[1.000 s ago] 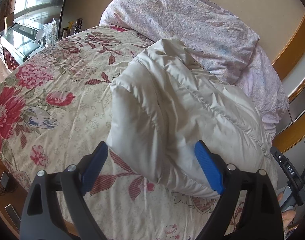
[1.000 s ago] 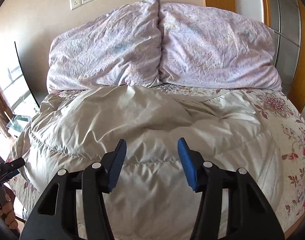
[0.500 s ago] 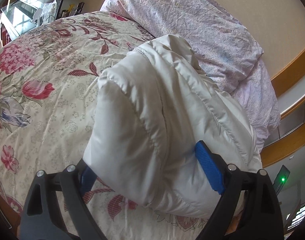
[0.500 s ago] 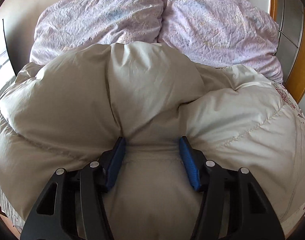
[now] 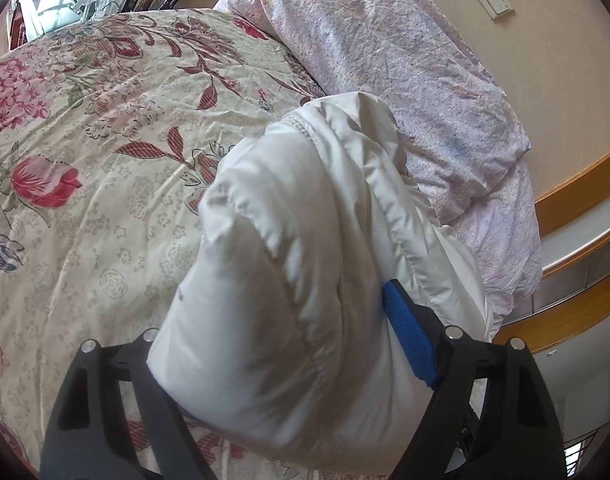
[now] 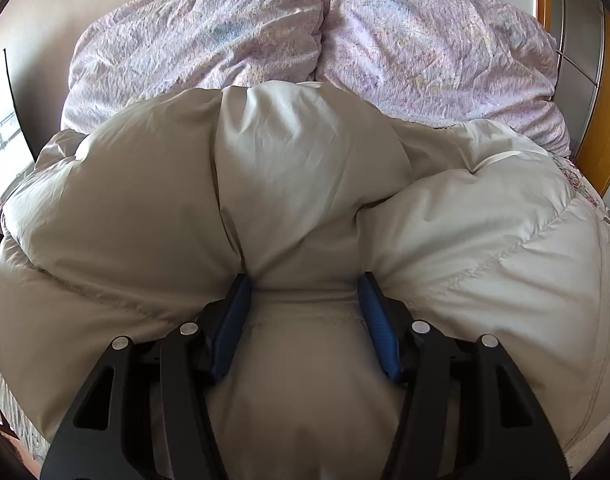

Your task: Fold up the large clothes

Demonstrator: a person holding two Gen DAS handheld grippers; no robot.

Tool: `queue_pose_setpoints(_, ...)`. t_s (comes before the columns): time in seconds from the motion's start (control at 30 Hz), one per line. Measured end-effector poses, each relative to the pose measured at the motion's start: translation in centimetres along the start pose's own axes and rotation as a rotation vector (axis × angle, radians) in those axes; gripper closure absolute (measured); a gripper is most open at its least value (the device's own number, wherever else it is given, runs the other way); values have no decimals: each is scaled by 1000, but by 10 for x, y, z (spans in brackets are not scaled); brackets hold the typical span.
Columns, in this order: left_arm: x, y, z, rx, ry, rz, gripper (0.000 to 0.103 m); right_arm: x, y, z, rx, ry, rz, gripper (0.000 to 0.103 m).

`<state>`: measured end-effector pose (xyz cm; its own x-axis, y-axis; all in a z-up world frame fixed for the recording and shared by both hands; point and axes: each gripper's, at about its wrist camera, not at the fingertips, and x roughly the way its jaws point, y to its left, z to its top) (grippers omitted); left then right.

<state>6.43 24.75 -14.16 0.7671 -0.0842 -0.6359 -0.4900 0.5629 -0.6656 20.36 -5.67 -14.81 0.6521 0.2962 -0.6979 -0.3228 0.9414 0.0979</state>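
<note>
Jacket (image 6: pixel 305 152): white puffy coat, bunched on the floral bed (image 5: pixel 105 128), just in front of the pillows (image 6: pixel 317 32).
Handling: likely light, soft, springy and slick; folds may puff back open.
Left gripper (image 5: pixel 281 344): jaws just closing around a thick padded end.
Right gripper (image 6: pixel 305 316): half-open jaws pinch a fold.
Hold: best at stitched seams and hems, not mid-puff.

Right gripper (image 6: pixel 303 292) jaws pinch puffy jacket (image 6: pixel 305 168).
</note>
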Motion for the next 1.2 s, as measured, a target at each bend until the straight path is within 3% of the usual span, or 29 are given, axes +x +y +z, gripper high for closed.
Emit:
queue_pose_setpoints(0.13, -1, 3, 4, -13, 3, -16, 38, 0, 1, 1, 7, 4, -9, 45)
queue_pose_setpoints(0.2, -4, 3, 5, -3, 0, -19, 49, -1, 2, 2, 15, 11, -21, 45)
queue_pose_setpoints(0.3, -12, -8, 5, 51, -15, -16, 63, -2, 5, 1, 19, 5, -46, 45)
queue_pose_setpoints(0.37, -20, -22, 6, 98, -31, -10, 65, -2, 6, 0, 22, 0, -52, 45)
queue_pose_setpoints(0.83, -70, -165, -13, 457, -155, -94, 67, 0, 4, -1, 31, 0, -53, 45)
queue_pose_setpoints(1.03, -72, -228, -42, 592, -153, -183, 67, 1, 3, -2, 37, 0, -48, 45)
queue_pose_setpoints(1.2, -59, -275, -76, 697, -103, -254, 64, 0, -1, -2, 32, -6, -19, 45)
